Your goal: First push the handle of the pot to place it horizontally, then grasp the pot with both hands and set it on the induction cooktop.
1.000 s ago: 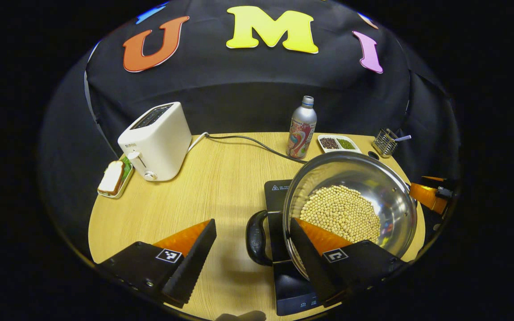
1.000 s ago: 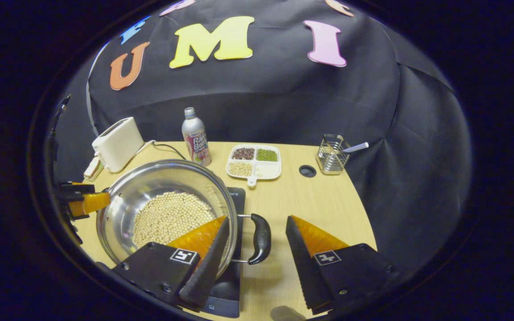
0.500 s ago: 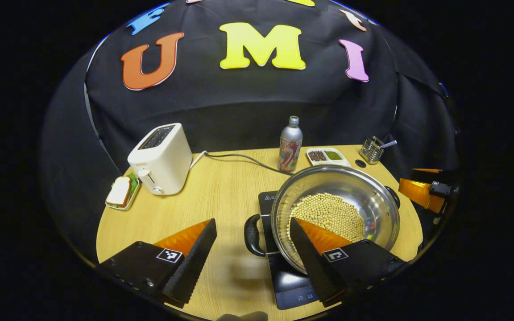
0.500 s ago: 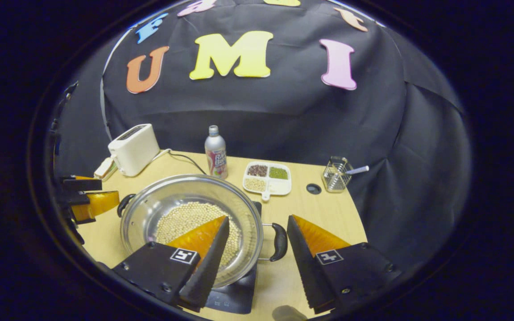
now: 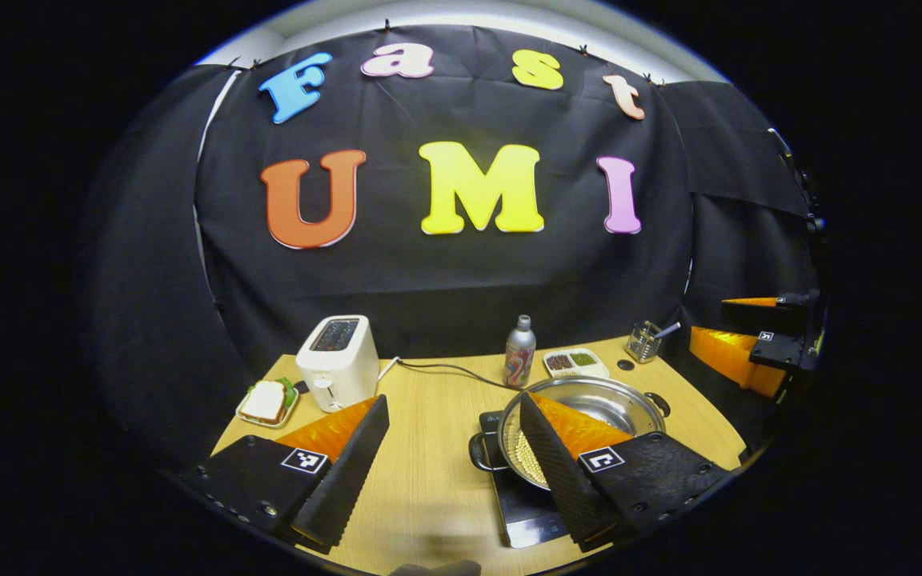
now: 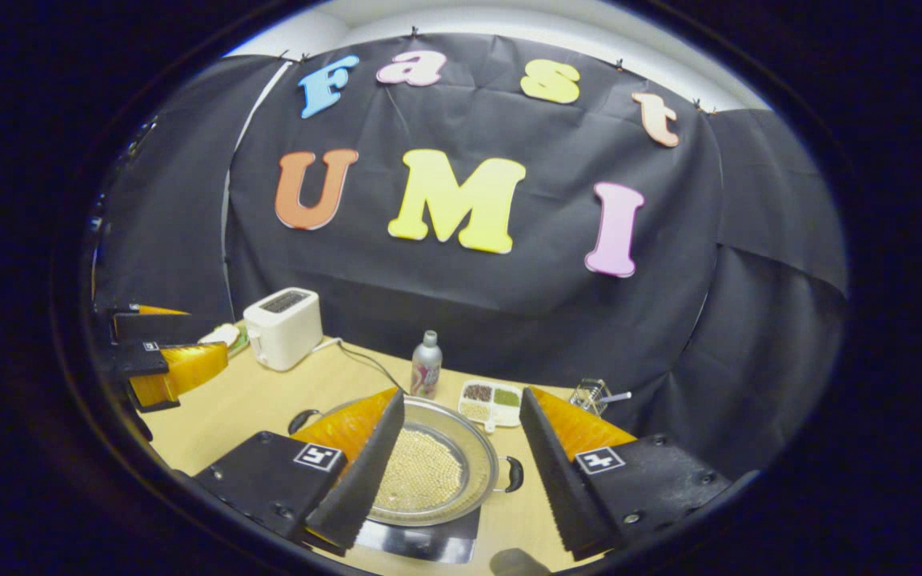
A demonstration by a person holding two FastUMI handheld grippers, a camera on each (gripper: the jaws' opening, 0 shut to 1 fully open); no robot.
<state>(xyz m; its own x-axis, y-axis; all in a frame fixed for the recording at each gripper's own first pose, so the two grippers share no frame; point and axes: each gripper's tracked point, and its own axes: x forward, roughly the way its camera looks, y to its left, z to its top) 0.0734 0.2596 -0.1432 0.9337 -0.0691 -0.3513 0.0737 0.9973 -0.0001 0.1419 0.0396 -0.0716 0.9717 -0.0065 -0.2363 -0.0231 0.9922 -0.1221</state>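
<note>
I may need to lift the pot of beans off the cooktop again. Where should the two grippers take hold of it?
By its two dark loop handles, probably: the left gripper on the left handle, the right gripper on the right handle. They stick out level from opposite sides of the pot, so each gripper could come in from its own side. Both grippers are open, clear of it.

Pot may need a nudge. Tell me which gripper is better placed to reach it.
Right, probably: the pot lies straight ahead between the fingers of the right gripper; from the left gripper it sits off to one side.
</note>
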